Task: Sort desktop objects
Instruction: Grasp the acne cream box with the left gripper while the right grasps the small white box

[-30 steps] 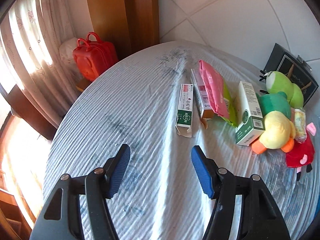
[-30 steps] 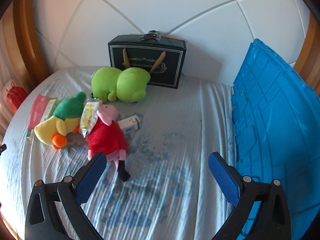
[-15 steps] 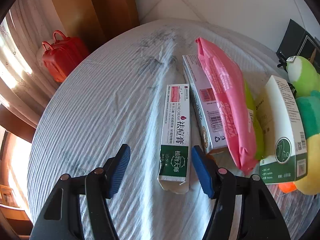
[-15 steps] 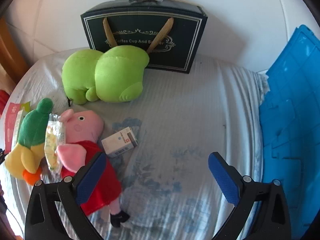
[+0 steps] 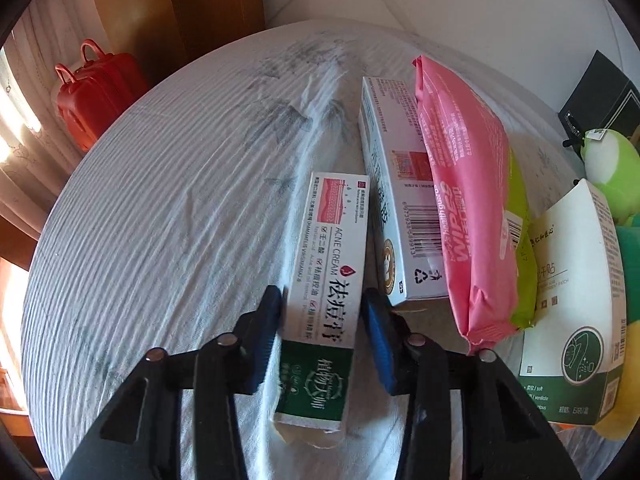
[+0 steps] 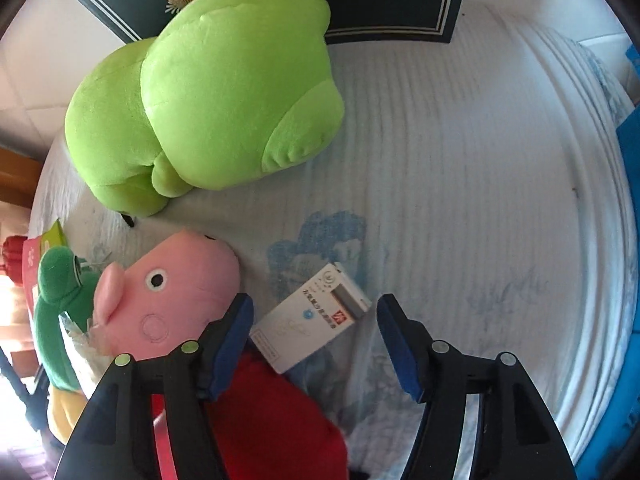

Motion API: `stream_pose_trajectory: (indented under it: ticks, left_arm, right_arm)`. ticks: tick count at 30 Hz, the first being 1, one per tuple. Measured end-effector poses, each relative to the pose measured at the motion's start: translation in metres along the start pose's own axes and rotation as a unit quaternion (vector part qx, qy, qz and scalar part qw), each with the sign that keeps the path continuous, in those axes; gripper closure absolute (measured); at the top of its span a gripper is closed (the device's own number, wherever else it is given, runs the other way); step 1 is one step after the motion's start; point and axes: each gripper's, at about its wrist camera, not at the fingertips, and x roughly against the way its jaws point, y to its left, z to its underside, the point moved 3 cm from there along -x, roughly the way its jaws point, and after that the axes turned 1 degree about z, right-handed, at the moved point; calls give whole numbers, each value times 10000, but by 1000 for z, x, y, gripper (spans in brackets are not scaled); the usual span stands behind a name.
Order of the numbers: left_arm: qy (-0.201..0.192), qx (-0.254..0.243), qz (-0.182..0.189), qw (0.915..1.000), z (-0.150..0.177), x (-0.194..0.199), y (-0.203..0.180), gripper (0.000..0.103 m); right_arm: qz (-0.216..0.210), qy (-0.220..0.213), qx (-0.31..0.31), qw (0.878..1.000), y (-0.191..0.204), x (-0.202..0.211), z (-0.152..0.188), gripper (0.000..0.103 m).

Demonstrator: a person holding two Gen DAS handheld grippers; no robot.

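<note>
In the left wrist view, my left gripper (image 5: 320, 312) has closed its blue pads on both sides of a white and green acne cream box (image 5: 328, 280) lying on the white cloth. In the right wrist view, my right gripper (image 6: 314, 320) is open and straddles a small white box (image 6: 308, 316) beside a pink pig plush (image 6: 168, 292). Its left pad touches the pig's red body.
Beside the cream box lie a longer white box (image 5: 400, 208), a pink wipes pack (image 5: 464, 204) and a green and white box (image 5: 572, 300). A green plush (image 6: 208, 96) and a dark gift bag (image 6: 380, 0) sit behind. A blue crate (image 6: 628, 140) is at right.
Both grippers moved forward and down. The left closed around the acne cream box. The right narrowed and now straddles the small white box.
</note>
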Motion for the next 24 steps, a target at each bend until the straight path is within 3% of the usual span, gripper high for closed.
stream_pose_trajectory:
  ticks: [4, 5, 7, 12, 17, 24]
  left_arm:
    - [9, -94, -121, 9999, 3, 5, -1, 70]
    - [28, -100, -152, 9998, 5, 6, 0, 71]
    - [63, -104, -184, 9998, 8, 10, 3, 71]
    - [35, -193, -207, 9996, 14, 21, 5, 72]
    - [-627, -327, -287, 9971, 12, 62, 4, 72]
    - [-1147, -226, -117, 9931, 34, 133, 4, 72]
  right_arm:
    - [129, 132, -16, 9998, 7, -12, 7, 43]
    - [169, 97, 32, 9998, 8, -11, 8, 59]
    - [354, 62, 124, 9993, 4, -9, 11, 72]
    - [849, -77, 579, 9947, -12, 0, 23, 73]
    - [832, -400, 765, 9928, -22, 29, 43, 73]
    - [737, -1174, 1213, 9829, -20, 95, 102, 72]
